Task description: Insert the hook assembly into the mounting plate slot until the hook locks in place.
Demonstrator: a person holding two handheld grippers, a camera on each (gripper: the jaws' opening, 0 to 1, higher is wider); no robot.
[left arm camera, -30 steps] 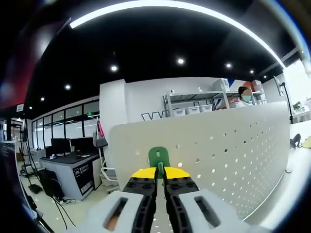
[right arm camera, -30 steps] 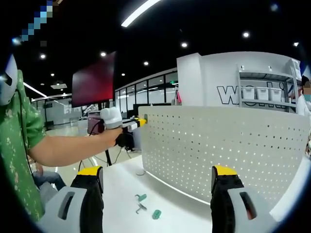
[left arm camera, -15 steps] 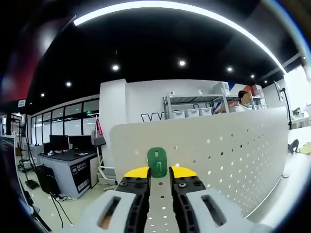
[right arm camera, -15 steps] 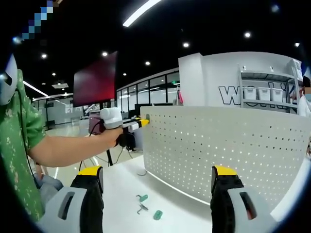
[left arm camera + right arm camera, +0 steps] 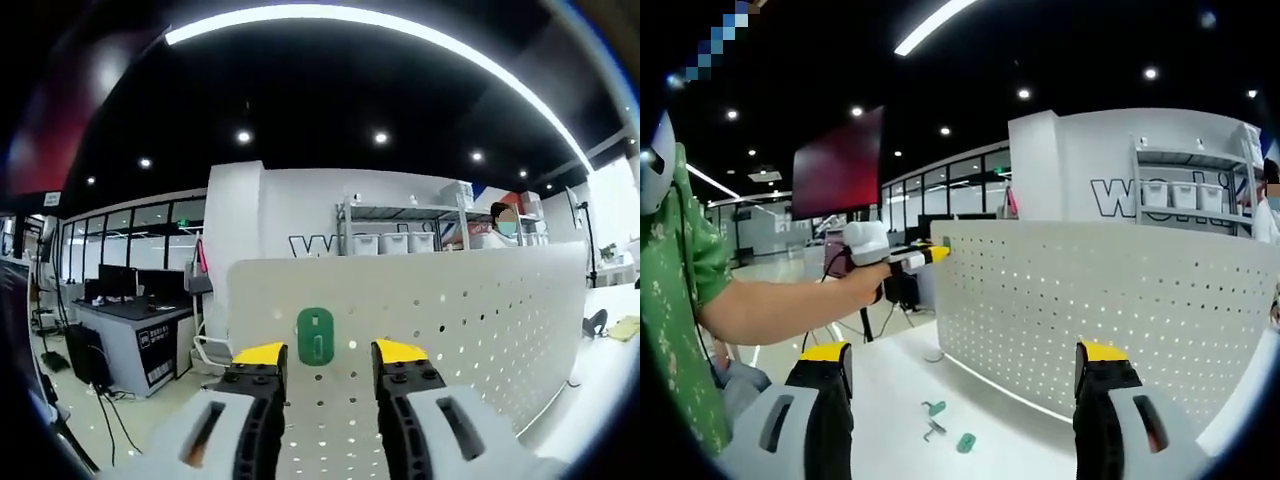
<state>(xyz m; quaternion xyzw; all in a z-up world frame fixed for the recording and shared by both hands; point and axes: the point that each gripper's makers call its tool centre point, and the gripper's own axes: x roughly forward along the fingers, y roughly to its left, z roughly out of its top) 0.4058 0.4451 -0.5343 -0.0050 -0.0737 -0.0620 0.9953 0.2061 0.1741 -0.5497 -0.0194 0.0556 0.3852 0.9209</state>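
In the left gripper view the left gripper (image 5: 328, 352) has its yellow-tipped jaws spread apart, with nothing between them. The green hook assembly (image 5: 316, 335) sits on the face of the white perforated mounting plate (image 5: 470, 310), near the plate's upper left corner, and it shows in the gap just above and between the two jaw tips; the jaws do not touch it. The hook stands upright against the plate.

In the right gripper view the right gripper (image 5: 965, 375) is also spread wide and holds nothing. Ahead of it the mounting plate (image 5: 1110, 310) stands upright on the white tabletop (image 5: 890, 400). A person's bare arm (image 5: 780, 305) reaches in from the left with the left gripper (image 5: 925, 256) up at the plate's top left corner; the hook itself is too small to make out there. On the tabletop between the right gripper's jaws lie three small loose parts (image 5: 942, 425), two green and one metal, near the foot of the plate and well apart from both grippers
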